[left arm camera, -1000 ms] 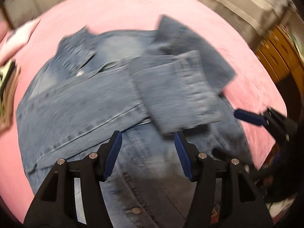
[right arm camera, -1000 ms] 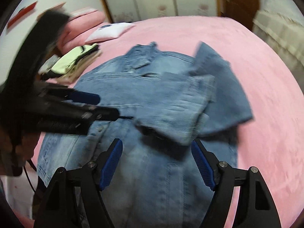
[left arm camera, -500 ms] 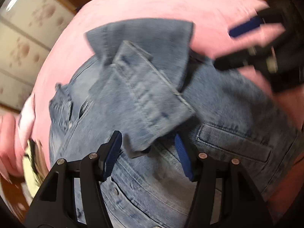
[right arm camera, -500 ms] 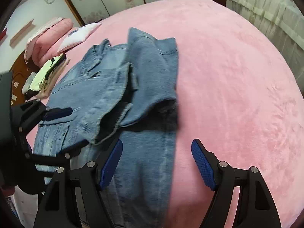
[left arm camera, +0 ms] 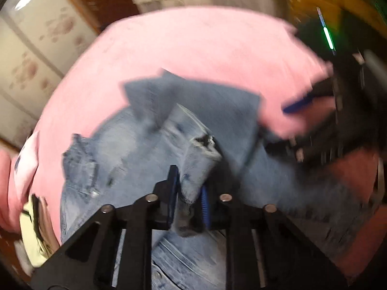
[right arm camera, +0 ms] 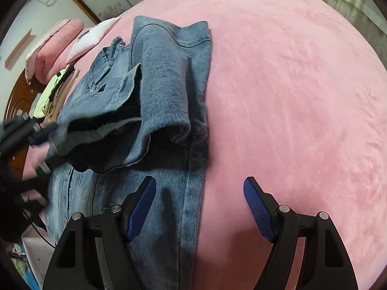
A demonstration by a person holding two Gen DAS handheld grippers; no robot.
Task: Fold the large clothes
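Left jaws pinch denim jacket (left arm camera: pixel 193 176) sleeve; right jaws gape wide.

no legible text, labels or numbers

A faded blue denim jacket (right arm camera: pixel 167 91) lies on a plain pink bedspread (right arm camera: pixel 290 96) beside a white pillow (right arm camera: pixel 93 37).

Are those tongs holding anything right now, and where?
The left tongs are shut on the denim jacket, pinching the cuff end of its sleeve. The right tongs are open and hold nothing.
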